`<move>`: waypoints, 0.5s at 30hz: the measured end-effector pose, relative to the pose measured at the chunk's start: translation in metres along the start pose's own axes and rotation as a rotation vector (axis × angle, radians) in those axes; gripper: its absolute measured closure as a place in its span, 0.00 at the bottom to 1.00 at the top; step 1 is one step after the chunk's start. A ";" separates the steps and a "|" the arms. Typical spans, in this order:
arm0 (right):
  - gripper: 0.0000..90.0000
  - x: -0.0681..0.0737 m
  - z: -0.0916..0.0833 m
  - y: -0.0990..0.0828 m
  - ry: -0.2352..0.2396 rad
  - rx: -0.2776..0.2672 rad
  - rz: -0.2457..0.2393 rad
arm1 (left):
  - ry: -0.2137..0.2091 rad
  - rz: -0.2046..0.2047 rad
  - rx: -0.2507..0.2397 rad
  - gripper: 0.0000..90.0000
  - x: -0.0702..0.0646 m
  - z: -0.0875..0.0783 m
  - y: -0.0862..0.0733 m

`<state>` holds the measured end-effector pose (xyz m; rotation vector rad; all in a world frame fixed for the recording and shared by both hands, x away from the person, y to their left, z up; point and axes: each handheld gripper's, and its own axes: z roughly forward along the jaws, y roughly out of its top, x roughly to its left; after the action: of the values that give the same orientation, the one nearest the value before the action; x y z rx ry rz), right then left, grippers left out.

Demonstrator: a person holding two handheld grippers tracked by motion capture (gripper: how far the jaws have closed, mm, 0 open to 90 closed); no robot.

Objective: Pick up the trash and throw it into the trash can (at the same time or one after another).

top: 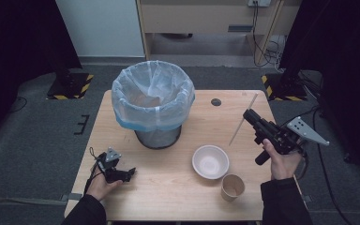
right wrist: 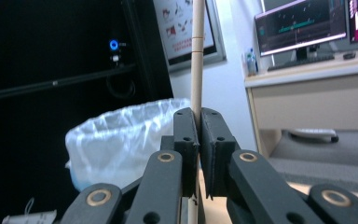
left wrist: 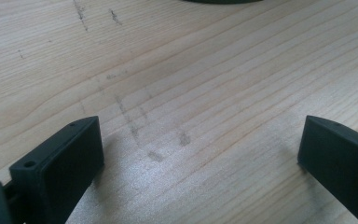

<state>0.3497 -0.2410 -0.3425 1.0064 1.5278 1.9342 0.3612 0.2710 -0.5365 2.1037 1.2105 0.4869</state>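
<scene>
The right tongs [top: 249, 115] are clamped on a thin wooden stick [top: 243, 120], likely a chopstick, holding it up in the air above the right side of the counter [top: 178, 187], well apart from the lined waste bin [top: 153, 101]. In the right gripper view the stick [right wrist: 196, 65] stands pinched between the closed jaws with the bin [right wrist: 121, 140] beyond. The step in hand looks like carrying the stick over for disposal. Next the stick needs swinging left until it hangs over the bin's mouth, then releasing. The left tongs [top: 130, 172] rest spread wide and empty on the counter; a bowl [top: 210, 161] and paper cup [top: 232, 187] wait nearby
</scene>
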 end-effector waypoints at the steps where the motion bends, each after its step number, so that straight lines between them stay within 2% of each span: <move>1: 0.96 0.001 0.003 0.002 -0.001 -0.010 0.000 | 0.000 0.000 0.000 0.00 0.000 0.000 0.000; 15: 0.96 0.014 0.035 0.030 0.000 -0.078 -0.037 | 0.000 0.000 0.000 0.00 0.000 0.000 0.000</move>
<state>0.3713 -0.2172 -0.3062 0.9388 1.4497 1.9525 0.3612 0.2710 -0.5366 2.1033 1.2107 0.4875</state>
